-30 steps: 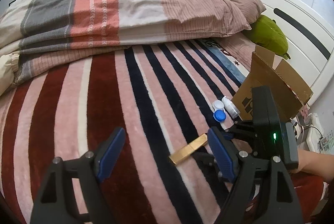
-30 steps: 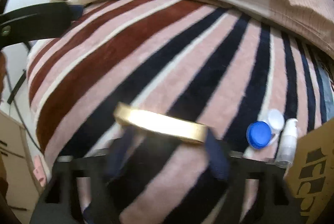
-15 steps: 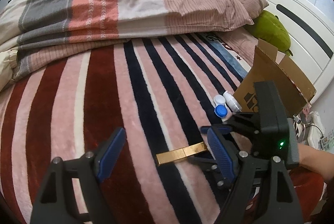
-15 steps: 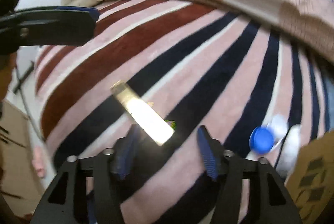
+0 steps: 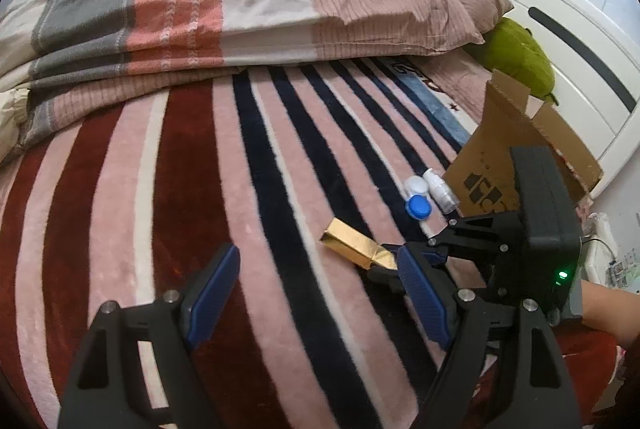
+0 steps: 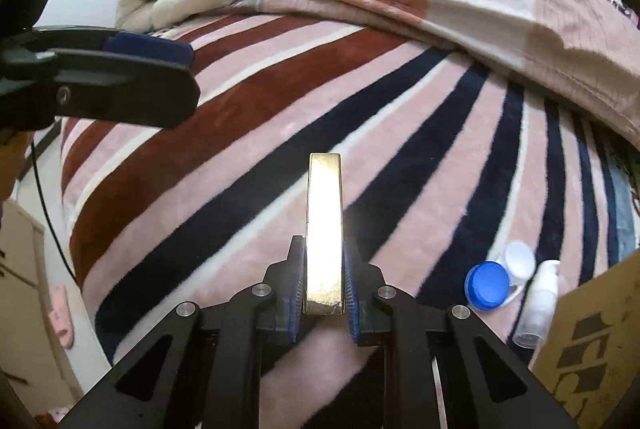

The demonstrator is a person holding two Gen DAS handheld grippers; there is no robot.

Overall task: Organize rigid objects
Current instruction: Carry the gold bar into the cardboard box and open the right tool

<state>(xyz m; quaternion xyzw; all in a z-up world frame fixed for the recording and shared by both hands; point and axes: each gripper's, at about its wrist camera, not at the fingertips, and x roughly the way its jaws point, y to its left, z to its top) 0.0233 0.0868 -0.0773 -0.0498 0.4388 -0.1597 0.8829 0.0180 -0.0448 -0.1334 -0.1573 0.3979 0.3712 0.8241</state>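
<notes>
- Leftmost, my left gripper [image 5: 316, 293] hangs low over the striped blanket [image 5: 168, 189] with its blue pads spread wide and nothing between them; I judge it is parked there to stay out of the way.
- Just right of it, my right gripper [image 6: 324, 289] is clenched on the near end of the gold bar [image 6: 325, 225], pads pressed on its two long sides, so the bar juts straight forward along the fingers and clear of the blanket.
- Gripping it by one end leaves the far end free, which I judge should help when lowering it into a container.
- Further right, the blue cap [image 6: 486, 285], a clear round lid [image 6: 518, 261] and a small white bottle [image 6: 538, 305] lie together on the blanket, touching or nearly so, just beside the cardboard box [image 6: 592, 341].
- That box stands open at the bed's right edge, likely the place for these things.
- My right forearm [image 5: 608, 309] comes in low from the right, the gripper level.
</notes>
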